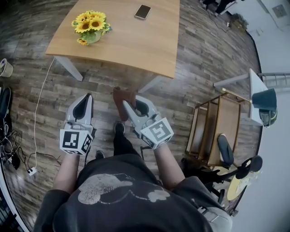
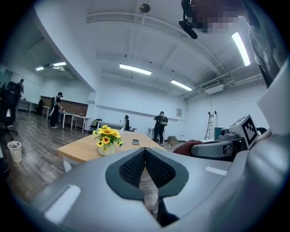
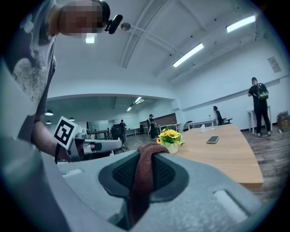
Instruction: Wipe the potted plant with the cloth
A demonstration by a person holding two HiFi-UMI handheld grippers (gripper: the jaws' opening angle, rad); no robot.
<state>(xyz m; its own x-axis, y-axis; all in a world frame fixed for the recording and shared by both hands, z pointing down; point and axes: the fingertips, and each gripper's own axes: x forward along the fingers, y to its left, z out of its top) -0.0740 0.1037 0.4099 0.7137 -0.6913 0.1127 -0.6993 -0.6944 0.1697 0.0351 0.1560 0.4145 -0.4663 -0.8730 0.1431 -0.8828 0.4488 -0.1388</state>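
The potted plant (image 1: 92, 26), yellow sunflowers in a pale pot, stands near the left end of a wooden table (image 1: 136, 41); it also shows in the left gripper view (image 2: 107, 138) and the right gripper view (image 3: 170, 138). My right gripper (image 1: 123, 103) is shut on a reddish-brown cloth (image 1: 122, 97), which hangs folded between its pads (image 3: 142, 176). My left gripper (image 1: 86, 100) is shut with nothing between its jaws (image 2: 145, 156). Both grippers are held side by side over the floor, short of the table's near edge.
A phone (image 1: 142, 12) lies on the table's far side. A wooden cart (image 1: 217, 127) stands to the right, beside a white stand and a lamp. Cables and a power strip (image 1: 31, 171) lie on the floor at left. People stand far off (image 2: 159, 125).
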